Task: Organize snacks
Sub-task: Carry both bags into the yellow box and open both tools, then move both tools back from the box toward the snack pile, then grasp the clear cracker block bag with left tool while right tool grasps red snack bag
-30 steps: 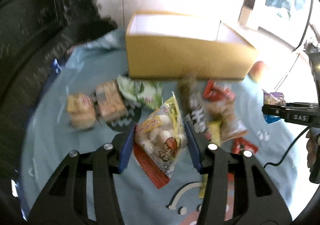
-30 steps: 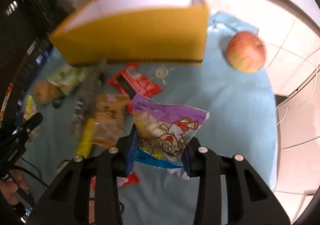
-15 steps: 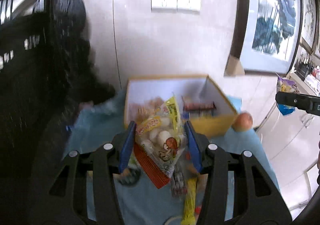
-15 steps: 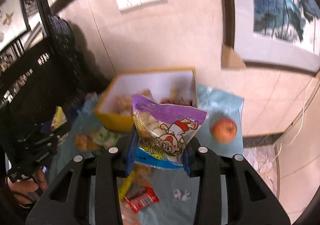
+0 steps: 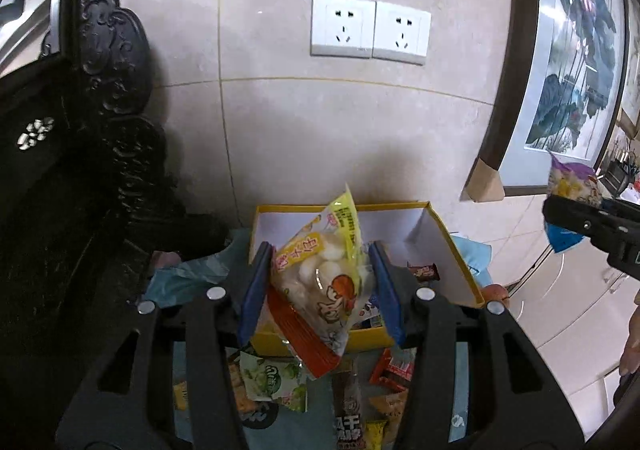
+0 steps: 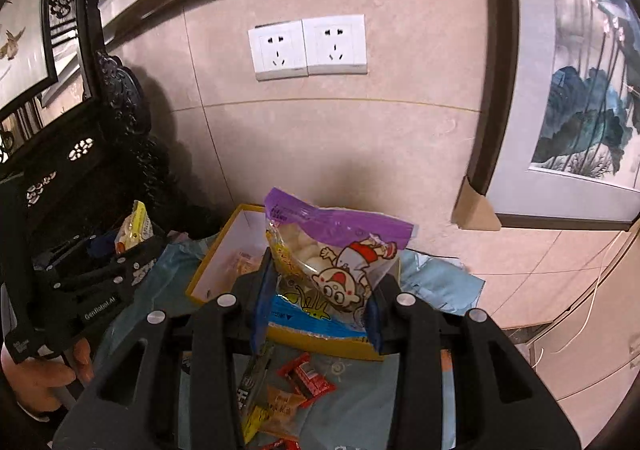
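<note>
Left hand-held gripper [image 5: 320, 286] clamped on yellow snack bag [image 5: 326, 278], right hand-held gripper [image 6: 318, 302] clamped on purple snack bag [image 6: 336, 254], both raised over yellow box [image 5: 448, 250]; light, soft, crinkly, slippery film, probably best pinched mid-body.

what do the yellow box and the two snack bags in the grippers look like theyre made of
Yellow box: likely cardboard, matte, with thin stiff walls, white inside and creased corners. Yellow bag in the left gripper and purple bag in the right gripper: thin glossy plastic film, wrinkled, partly clear over white pieces.
</note>
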A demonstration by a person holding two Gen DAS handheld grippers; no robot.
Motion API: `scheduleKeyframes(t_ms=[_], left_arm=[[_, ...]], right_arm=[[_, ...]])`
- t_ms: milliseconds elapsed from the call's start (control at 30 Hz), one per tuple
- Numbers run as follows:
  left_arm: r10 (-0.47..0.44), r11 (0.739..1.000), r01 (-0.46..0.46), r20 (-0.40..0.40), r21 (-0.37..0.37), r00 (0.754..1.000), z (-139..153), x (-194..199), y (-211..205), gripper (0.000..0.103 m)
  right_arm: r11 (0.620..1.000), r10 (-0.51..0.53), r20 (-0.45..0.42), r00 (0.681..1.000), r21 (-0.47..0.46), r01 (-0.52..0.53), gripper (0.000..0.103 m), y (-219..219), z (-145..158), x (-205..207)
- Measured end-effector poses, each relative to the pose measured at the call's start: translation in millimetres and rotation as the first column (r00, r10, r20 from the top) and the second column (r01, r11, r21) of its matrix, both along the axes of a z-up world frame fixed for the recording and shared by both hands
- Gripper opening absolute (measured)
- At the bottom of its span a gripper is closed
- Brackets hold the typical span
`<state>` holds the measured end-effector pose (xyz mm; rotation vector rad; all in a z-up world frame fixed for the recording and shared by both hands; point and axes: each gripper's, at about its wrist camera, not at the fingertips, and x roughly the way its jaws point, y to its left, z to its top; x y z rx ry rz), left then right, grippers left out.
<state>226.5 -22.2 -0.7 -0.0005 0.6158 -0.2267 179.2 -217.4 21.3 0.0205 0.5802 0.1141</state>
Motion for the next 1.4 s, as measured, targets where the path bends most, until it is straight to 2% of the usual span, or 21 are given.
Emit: scheduleKeyframes(t_ms=[233,300,333,367,400,433,467,500,600,667,767,867,933,1067,1200,1333,1400], left_arm=[[0.007,1.0,-0.007,-0.021,-0.006,1.0,-12.5,22.6,-10.3,0.05],[0.031,0.999,-0.03,-0.026,0.021,0.999,-19.7,33.6,-17.8,0.052],[0.053,0.998,-0.052,-0.036,0.048,0.998,-25.1,42.3,-23.5,0.062],[0.1,0.992,-0.096,-0.046,0.086,0.994,-32.8,54.6,-29.5,0.086],[0.143,0.985,-0.137,-0.05,0.108,0.988,-38.1,62.2,-31.6,0.093],[0.175,0.979,-0.168,-0.059,0.112,0.983,-42.3,67.9,-31.5,0.094],[0.191,0.978,-0.182,-0.084,0.097,0.978,-47.6,73.2,-30.5,0.094],[0.183,0.98,-0.174,-0.093,0.092,0.979,-50.4,74.0,-30.5,0.094],[0.142,0.986,-0.133,-0.081,0.101,0.987,-58.4,64.4,-27.0,0.094],[0.134,0.988,-0.125,-0.103,0.09,0.986,-64.2,59.0,-18.2,0.094],[0.148,0.986,-0.137,-0.114,0.093,0.982,-70.6,48.8,2.5,0.094],[0.184,0.982,-0.172,-0.158,0.082,0.97,-84.9,38.6,28.7,0.094],[0.2,0.979,-0.187,-0.183,0.084,0.963,-100.7,25.4,44.9,0.094],[0.215,0.973,-0.187,-0.248,0.133,0.945,-152.7,-8.5,72.2,0.094],[0.282,0.957,-0.242,-0.325,0.157,0.903,-201.4,-30.0,104.7,0.094],[0.304,0.95,-0.254,-0.346,0.183,0.888,-224.9,-32.6,116.5,0.094],[0.291,0.953,-0.239,-0.339,0.188,0.894,-228.9,-31.0,114.1,0.094]], right_arm=[[1.0,-0.007,-0.008,1.0,-0.009,0.007,0.038,-4.9,-7.4,21.2],[1.0,-0.023,0.008,1.0,-0.012,0.023,0.039,-7.2,-13.1,34.2],[0.999,-0.039,0.001,0.999,-0.018,0.039,0.041,-8.1,-18.6,45.0],[0.997,-0.058,-0.044,0.997,-0.048,0.056,0.051,-3.7,-30.2,62.2],[0.994,-0.077,-0.072,0.994,-0.08,0.071,0.056,1.0,-37.5,71.1],[0.991,-0.086,-0.079,0.993,-0.109,0.077,0.057,5.9,-43.2,76.7],[0.991,-0.078,-0.071,0.994,-0.114,0.069,0.064,9.5,-46.4,77.7],[0.993,-0.069,-0.062,0.996,-0.098,0.063,0.065,10.6,-49.3,76.2],[0.997,-0.065,-0.087,0.994,-0.04,0.062,0.065,1.9,-65.3,70.0],[0.997,-0.071,-0.105,0.992,-0.017,0.07,0.065,-6.1,-74.6,64.6],[0.997,-0.072,-0.13,0.989,0.01,0.074,0.065,-17.0,-86.4,49.5],[0.997,-0.062,-0.157,0.986,0.026,0.067,0.065,-20.4,-99.6,36.2],[0.998,-0.032,-0.202,0.979,0.045,0.042,0.065,-17.6,-118.9,22.4],[0.999,0.034,-0.285,0.958,0.021,-0.029,0.065,4.3,-172.4,-9.8],[0.997,0.071,-0.355,0.932,0.053,-0.056,0.065,22.4,-218.3,-31.6],[0.996,0.084,-0.398,0.914,0.014,-0.085,0.065,42.3,-250.9,-45.0],[0.996,0.087,-0.41,0.908,0.029,-0.082,0.065,45.5,-259.4,-53.5]])
